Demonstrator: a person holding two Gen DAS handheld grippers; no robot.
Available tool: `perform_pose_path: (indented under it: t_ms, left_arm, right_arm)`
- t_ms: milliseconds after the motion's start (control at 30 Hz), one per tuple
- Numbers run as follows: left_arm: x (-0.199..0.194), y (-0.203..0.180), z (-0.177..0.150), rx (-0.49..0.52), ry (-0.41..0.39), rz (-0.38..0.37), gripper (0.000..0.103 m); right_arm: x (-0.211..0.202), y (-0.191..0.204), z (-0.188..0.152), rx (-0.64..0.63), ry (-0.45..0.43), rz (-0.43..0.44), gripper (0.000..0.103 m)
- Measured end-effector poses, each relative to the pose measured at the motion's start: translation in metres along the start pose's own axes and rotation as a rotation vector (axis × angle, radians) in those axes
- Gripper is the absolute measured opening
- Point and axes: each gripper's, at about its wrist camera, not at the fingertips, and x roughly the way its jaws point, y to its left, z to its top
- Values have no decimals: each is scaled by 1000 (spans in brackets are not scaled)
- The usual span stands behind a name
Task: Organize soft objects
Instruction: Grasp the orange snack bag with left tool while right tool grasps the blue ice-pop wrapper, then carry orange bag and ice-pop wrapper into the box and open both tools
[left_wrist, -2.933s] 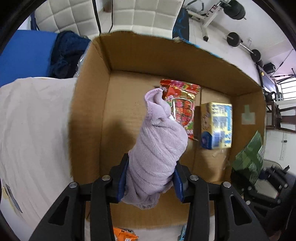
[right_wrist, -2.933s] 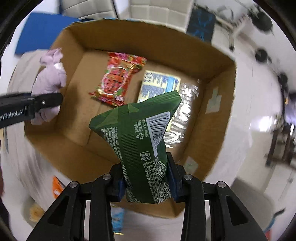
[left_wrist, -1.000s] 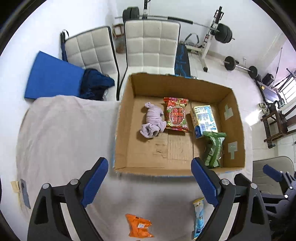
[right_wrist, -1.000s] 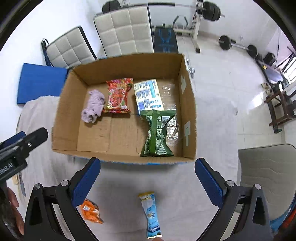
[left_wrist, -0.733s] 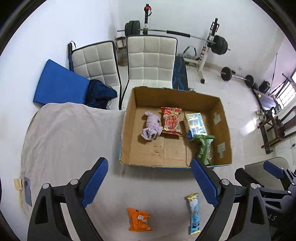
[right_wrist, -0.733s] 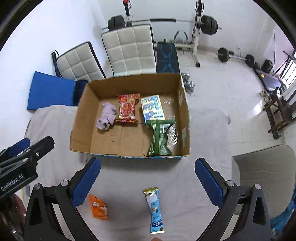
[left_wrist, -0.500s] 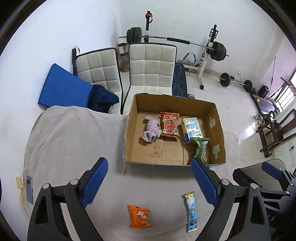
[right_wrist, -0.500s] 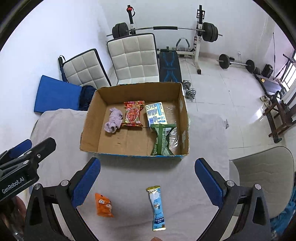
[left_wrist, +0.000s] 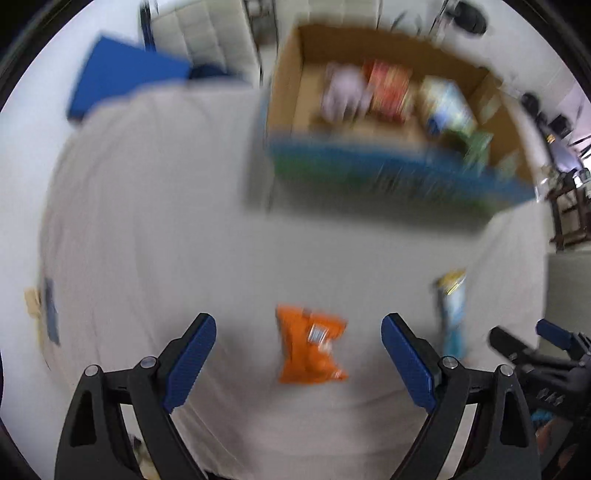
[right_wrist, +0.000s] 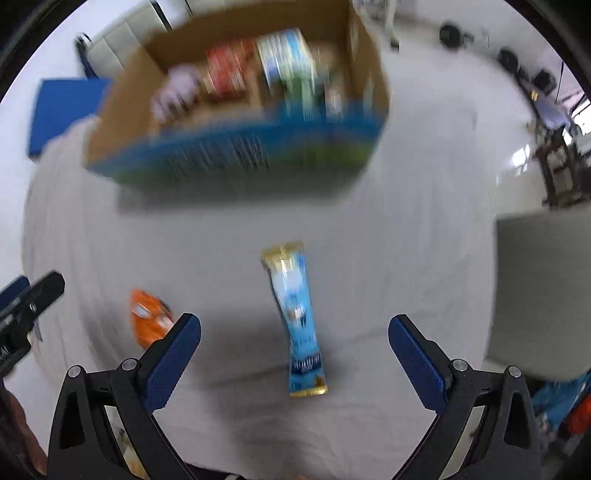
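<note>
An orange snack packet (left_wrist: 310, 345) lies on the grey cloth between the fingers of my open left gripper (left_wrist: 298, 360), close below it. A long light-blue packet (right_wrist: 295, 317) lies between the fingers of my open right gripper (right_wrist: 294, 356). The cardboard box (left_wrist: 284, 103) stands behind; in it lie a lilac cloth (left_wrist: 341, 92), a red packet (left_wrist: 388, 92), a blue-yellow carton (left_wrist: 445, 107) and a green bag (left_wrist: 476, 147). The orange packet also shows in the right wrist view (right_wrist: 149, 317), and the blue packet in the left wrist view (left_wrist: 452, 310). Both views are motion-blurred.
The table is covered by a grey cloth (left_wrist: 166, 221). A blue mat (left_wrist: 118, 77) and white chairs (left_wrist: 207, 26) stand behind it. A grey chair seat (right_wrist: 539, 288) is at the right. My right gripper shows at the left view's right edge (left_wrist: 535, 347).
Both grippers let go of the lilac cloth and green bag in the box, drew back, and now have dropped low over the orange and blue packets.
</note>
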Motion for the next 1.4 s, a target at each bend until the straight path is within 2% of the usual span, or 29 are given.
perform_pose_path:
  t_ms: [100, 200, 333, 367, 400, 467, 500, 533, 600, 867, 1067, 1400]
  left_arm:
    - [56, 8, -16, -38, 134, -38, 92]
    - [94, 12, -28, -55, 202, -59, 92]
    - [118, 3, -34, -35, 226, -77, 92]
    - [120, 1, -34, -37, 228, -94, 92]
    - [124, -1, -34, -39, 228, -101, 89]
    - [128, -6, -36, -38, 225, -98, 74]
    - [130, -8, -36, -38, 230, -94, 60]
    - [130, -11, -37, -33, 226, -76, 58]
    - [127, -18, -37, -8, 200, -54, 49]
    - [119, -35, -51, 1, 183, -45, 45]
    - [103, -54, -59, 19, 165, -59, 45]
    - [22, -78, -58, 67, 16, -106, 45]
  right_arm:
    - [43, -7, -9, 30, 84, -1, 102]
    - [71, -12, -16, 53, 138, 0, 95]
    - [93, -10, -22, 49, 169, -20, 86]
    - [96, -9, -22, 47, 176, -22, 80]
    - [99, -7, -21, 45, 181, -23, 73]
    - [104, -5, -21, 47, 187, -24, 65]
    - [105, -3, -22, 46, 187, -30, 58]
    - [105, -1, -22, 39, 178, -59, 55]
    - [105, 3, -24, 27, 166, -99, 37]
    - [105, 16, -29, 7, 181, -103, 21]
    - [95, 21, -41, 6, 179, -67, 18]
    - [37, 10, -48, -6, 86, 18, 17]
